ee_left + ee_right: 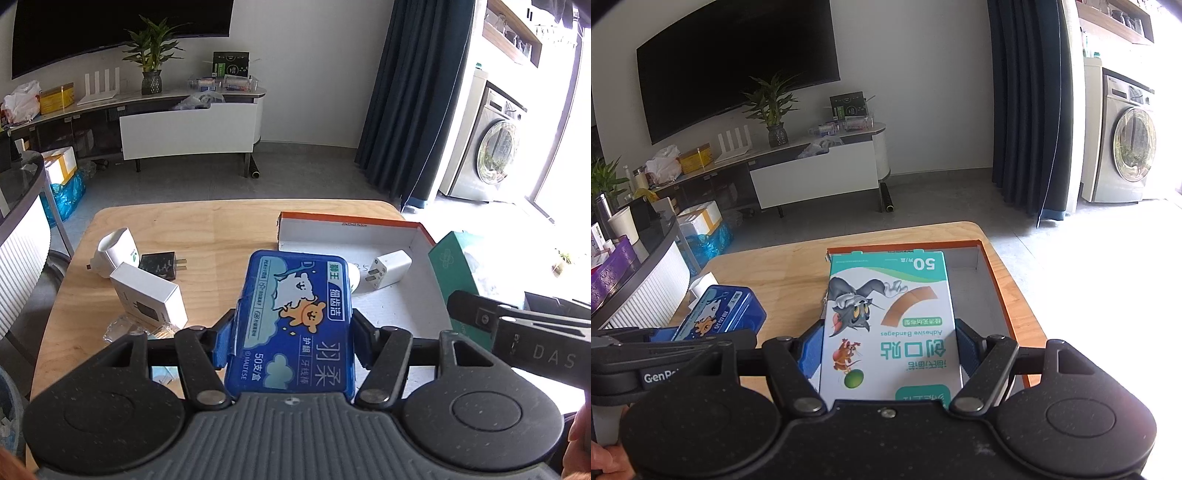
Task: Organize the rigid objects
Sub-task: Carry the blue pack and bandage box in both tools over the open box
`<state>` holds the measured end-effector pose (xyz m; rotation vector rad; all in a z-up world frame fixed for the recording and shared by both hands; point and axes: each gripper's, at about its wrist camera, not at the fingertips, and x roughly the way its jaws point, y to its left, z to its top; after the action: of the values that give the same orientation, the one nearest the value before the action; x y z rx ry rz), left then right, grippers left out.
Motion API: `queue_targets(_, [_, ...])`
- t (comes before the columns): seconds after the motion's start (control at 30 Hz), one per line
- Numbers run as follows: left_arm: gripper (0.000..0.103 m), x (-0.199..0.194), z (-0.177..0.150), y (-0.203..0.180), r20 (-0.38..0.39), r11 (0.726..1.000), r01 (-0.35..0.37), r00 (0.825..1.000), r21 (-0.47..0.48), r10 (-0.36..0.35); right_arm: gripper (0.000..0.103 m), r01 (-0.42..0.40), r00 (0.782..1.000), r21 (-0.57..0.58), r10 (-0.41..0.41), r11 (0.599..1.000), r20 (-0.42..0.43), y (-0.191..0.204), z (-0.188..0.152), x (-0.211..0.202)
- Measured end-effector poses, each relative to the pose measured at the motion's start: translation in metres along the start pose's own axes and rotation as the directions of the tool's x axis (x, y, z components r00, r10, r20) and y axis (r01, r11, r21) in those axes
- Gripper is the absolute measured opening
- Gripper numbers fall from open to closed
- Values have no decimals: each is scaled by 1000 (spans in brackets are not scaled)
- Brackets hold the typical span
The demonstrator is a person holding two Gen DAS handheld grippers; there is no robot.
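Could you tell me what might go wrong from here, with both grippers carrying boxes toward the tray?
The left gripper holds the blue floss-pick box and the right gripper holds the bandage box, side by side, so they could collide over the orange-rimmed tray. The white charger already lies inside; a box set down on it might sit crooked or shove it.

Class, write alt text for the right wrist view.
The right gripper is shut on a box of adhesive bandages, held over an orange-edged tray on a wooden table. At left, the left gripper holds a blue box.
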<state>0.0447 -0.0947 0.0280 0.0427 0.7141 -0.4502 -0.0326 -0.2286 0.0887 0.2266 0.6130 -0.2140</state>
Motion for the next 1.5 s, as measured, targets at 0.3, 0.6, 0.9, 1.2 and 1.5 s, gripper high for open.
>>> queue_targets(0.3, [62, 6, 0, -10, -10, 999, 31, 999, 25, -30, 84, 25, 1000, 16, -25, 1000, 4, -13, 0, 1])
queue_targets(0.6, [62, 12, 0, -21, -22, 998, 48, 999, 37, -48, 84, 42, 999, 35, -42, 999, 13, -26, 2, 0])
queue_targets(0.9, [62, 19, -1, -33, -39, 996, 68, 997, 60, -66, 84, 60, 998, 54, -61, 997, 13, -34, 4, 4])
queue_targets(1.2, [62, 24, -2, -40, -50, 994, 78, 996, 74, -74, 84, 72, 997, 62, -73, 995, 13, -41, 5, 9])
queue_targets(1.5, [62, 32, -3, -45, -65, 992, 92, 994, 85, -86, 84, 75, 997, 62, -76, 995, 8, -43, 5, 14])
